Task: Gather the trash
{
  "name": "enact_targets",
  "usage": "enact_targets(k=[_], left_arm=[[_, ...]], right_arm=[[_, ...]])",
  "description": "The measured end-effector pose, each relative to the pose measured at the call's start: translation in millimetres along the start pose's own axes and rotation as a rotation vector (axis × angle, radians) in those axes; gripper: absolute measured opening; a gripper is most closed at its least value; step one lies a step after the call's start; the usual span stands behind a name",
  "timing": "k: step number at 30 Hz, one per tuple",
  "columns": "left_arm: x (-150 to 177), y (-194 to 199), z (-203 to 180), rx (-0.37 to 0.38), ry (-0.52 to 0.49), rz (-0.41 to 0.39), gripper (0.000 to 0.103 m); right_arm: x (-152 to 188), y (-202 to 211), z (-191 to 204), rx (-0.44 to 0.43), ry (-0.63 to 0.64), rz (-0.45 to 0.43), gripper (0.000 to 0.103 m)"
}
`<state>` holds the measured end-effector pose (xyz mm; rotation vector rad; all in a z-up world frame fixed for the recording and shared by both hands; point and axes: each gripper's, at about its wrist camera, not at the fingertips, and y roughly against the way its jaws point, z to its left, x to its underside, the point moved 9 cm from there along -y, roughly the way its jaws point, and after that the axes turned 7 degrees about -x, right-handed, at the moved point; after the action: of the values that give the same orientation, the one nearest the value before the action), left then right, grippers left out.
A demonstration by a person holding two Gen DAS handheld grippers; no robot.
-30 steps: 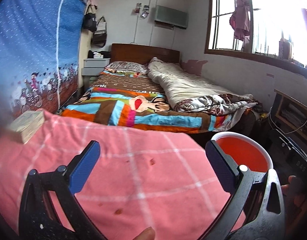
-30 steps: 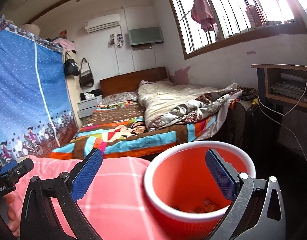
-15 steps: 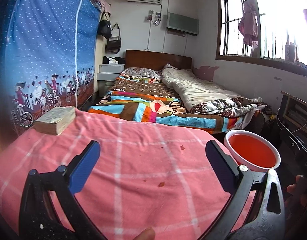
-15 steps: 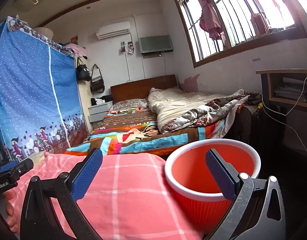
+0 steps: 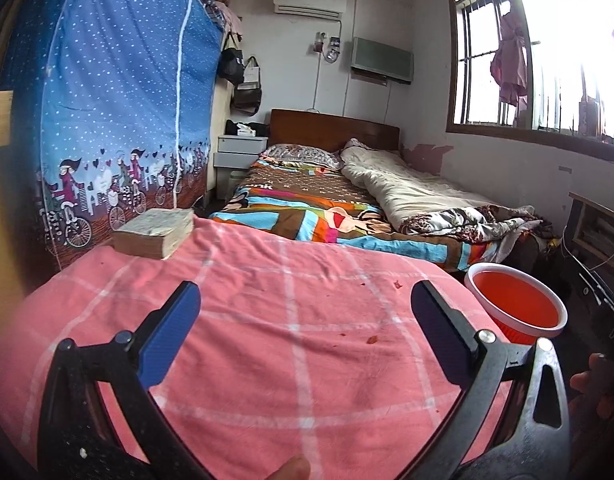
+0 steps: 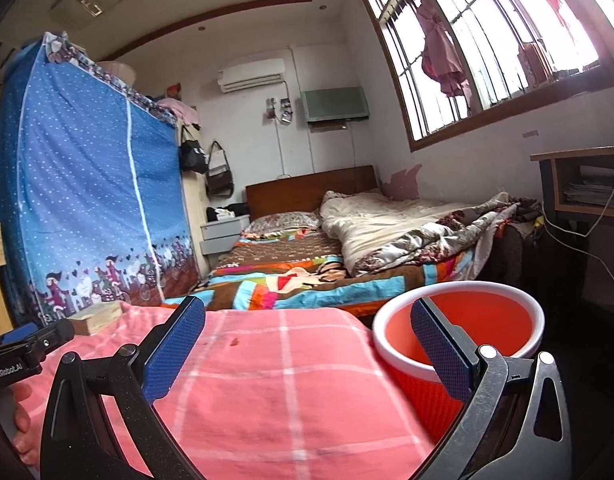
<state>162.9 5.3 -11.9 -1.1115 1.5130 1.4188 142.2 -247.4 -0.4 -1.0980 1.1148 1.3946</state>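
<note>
Two grippers, both empty, fingers spread wide; left gripper (image 5: 305, 332) hovers over pink checked cloth (image 5: 267, 320) at lower centre; small red scraps (image 5: 371, 339) lie on it, right of centre, likely the remaining trash; red bin (image 5: 515, 306) sits at cloth's right edge, probably for easy drops; right gripper (image 6: 307, 350) hangs beside the bin; book (image 5: 155, 232) upper left.

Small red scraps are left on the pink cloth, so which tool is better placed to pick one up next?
Probably the left tool: open, aimed at the cloth with red scraps near its right finger. The right tool, also open, faces the red bin.
</note>
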Motion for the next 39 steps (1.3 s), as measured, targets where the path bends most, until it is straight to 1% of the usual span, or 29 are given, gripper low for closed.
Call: enact_targets(k=[4, 6, 14, 20, 23, 30, 39], left_arm=[[4, 6, 15, -0.025, 0.001, -0.002, 0.089], [8, 10, 22, -0.049, -0.011, -0.009, 0.089], [19, 24, 37, -0.099, -0.033, -0.047, 0.089], [29, 28, 46, -0.119, -0.019, -0.049, 0.089], [31, 29, 47, -0.117, -0.014, -0.053, 0.089], [39, 28, 48, -0.131, -0.031, -0.059, 0.089], [44, 29, 47, -0.136, -0.043, -0.073, 0.089]], right_arm=[[4, 2, 18, -0.042, 0.028, -0.008, 0.103], [6, 2, 27, -0.062, 0.047, -0.010, 0.103], [16, 3, 49, -0.108, 0.089, 0.001, 0.103], [20, 3, 51, -0.116, 0.079, 0.004, 0.103], [22, 5, 53, -0.121, 0.074, 0.002, 0.103], [41, 3, 66, -0.134, 0.115, 0.048, 0.103], [46, 0, 62, -0.122, 0.109, 0.064, 0.103]])
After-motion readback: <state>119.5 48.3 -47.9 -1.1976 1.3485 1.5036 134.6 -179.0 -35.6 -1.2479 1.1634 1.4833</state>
